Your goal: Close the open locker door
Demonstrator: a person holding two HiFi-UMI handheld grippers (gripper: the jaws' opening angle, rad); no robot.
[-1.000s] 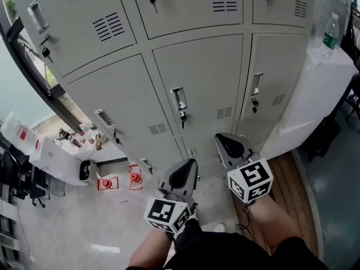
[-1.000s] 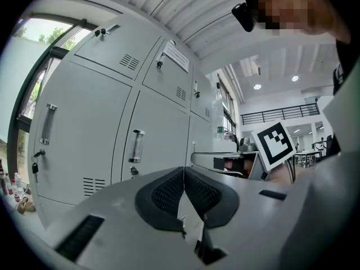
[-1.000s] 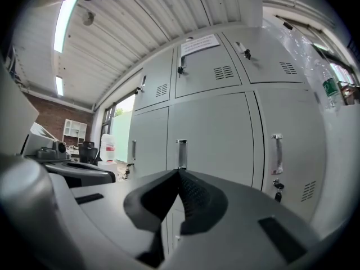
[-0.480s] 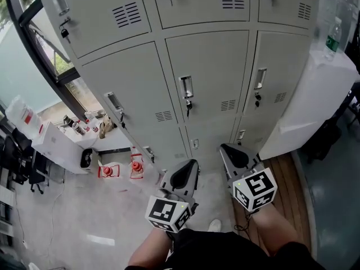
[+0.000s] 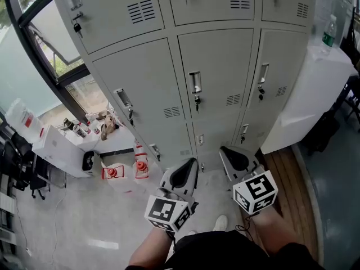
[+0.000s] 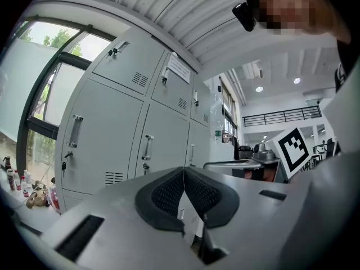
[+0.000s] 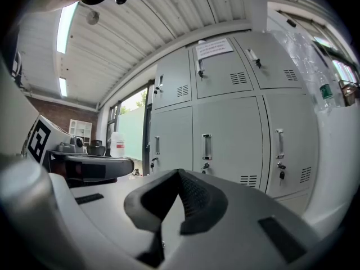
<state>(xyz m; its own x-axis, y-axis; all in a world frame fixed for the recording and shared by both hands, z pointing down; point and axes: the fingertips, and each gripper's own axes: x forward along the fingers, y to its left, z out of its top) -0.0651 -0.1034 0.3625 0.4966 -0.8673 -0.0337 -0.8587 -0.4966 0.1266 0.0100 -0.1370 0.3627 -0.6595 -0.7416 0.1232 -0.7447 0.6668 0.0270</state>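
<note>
Two grey handheld grippers, the left gripper (image 5: 181,173) and the right gripper (image 5: 235,157), are both clenched on nothing and point toward a bank of pale grey metal lockers (image 5: 219,77). All the locker doors look flush, so I cannot tell which one is open. Pale speckled floor (image 5: 73,224) lies below, with a dark-framed window (image 5: 53,49) at left and a white table (image 5: 315,94) bearing a clear plastic bottle (image 5: 329,31) at right.

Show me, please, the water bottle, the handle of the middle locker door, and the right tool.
water bottle (image 5: 329,34), head view, on its body.
door handle (image 5: 195,82), head view, on the middle of the metal grip.
right tool (image 7: 179,173), right gripper view, where its shut tips meet.
</note>
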